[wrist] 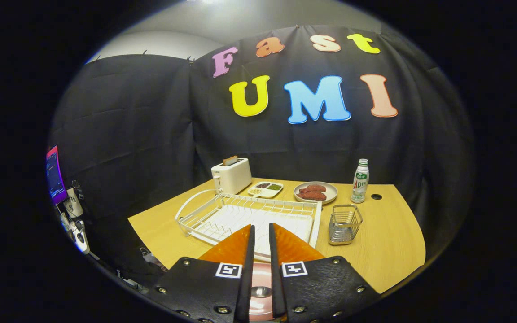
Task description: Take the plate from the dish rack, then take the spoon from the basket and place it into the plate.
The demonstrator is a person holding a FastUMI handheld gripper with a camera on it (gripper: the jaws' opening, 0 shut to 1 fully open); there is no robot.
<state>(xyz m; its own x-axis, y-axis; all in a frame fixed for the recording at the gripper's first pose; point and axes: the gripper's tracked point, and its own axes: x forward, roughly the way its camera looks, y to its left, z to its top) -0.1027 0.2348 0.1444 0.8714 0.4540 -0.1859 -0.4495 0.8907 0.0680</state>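
plate (260, 278) mostly hidden behind the tongs (261, 237), spoon bowl (260, 292) just glimpsed between them

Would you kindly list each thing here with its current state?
gripper: fingers nearly shut, a narrow gap, holding nothing
dish rack: empty
basket: upright, looks empty
pink plate: under the fingers, spoon on it
toaster: bread sticking up
bottle: upright, capped

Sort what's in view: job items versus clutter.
Job: tool, fingers nearly together, grip unclear; pink round plate beneath it; metal spoon on it; white wire dish rack; silver wire basket.
Lying about: white toaster; white divided tray; grey plate of red meat; white plastic bottle.
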